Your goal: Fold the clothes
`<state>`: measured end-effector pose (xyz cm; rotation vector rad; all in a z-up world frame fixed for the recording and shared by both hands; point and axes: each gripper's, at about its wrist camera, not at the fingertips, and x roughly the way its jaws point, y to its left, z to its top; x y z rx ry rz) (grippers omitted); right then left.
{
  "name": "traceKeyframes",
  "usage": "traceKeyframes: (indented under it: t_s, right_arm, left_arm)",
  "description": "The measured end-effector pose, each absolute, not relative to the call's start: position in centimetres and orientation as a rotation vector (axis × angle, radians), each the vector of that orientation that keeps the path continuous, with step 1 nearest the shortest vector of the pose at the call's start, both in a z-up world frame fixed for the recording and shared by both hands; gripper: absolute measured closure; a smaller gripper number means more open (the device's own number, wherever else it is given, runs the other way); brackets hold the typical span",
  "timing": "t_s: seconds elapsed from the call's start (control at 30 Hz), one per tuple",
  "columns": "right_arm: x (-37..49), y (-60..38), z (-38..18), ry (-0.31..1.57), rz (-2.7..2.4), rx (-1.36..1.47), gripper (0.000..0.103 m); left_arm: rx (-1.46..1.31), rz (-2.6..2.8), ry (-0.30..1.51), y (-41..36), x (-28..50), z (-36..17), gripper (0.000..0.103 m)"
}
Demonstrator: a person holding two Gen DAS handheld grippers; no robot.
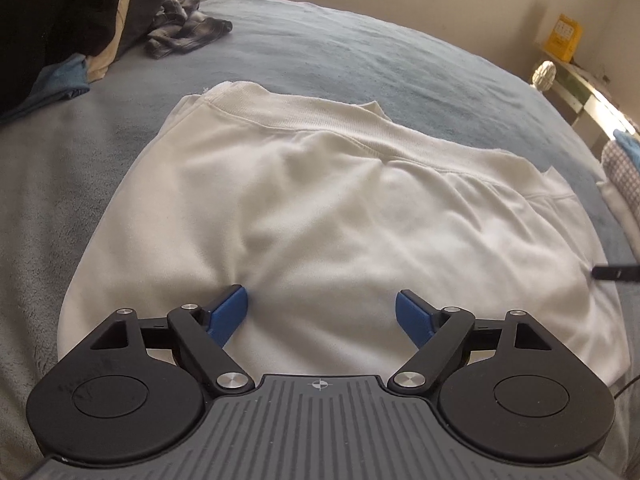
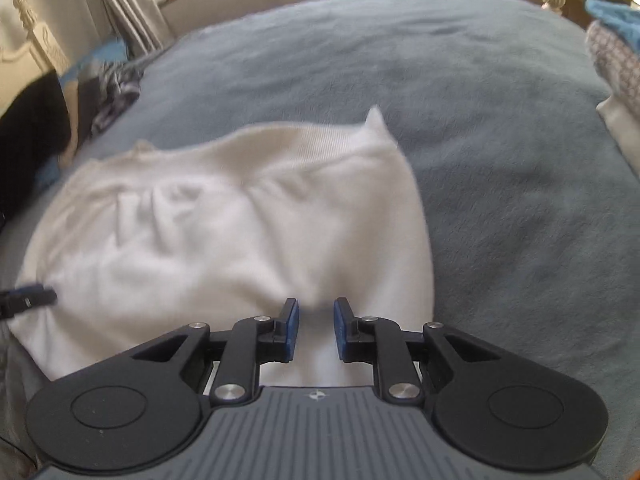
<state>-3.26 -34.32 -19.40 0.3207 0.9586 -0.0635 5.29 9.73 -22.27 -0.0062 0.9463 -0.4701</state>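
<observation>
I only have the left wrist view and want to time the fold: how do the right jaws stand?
Observer: The right gripper has its jaws a narrow gap apart, with the white garment showing between them. The picture is too blurred to tell whether they grip it.
Operator: Where on the garment is it?
Observer: At the near edge, close to the side that borders the blue blanket.
</observation>
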Motion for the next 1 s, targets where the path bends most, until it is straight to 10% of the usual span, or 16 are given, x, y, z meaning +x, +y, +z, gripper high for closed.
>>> traceKeyframes:
  t_s: [1.0]
  right_arm:
    - [-9.8, -29.6, -21.3, 1.016, 0.076, 0.086, 0.083]
  left_arm:
    - [-0.115, -0.446, 0.976, 10.5, 6.0, -22.1, 0.016]
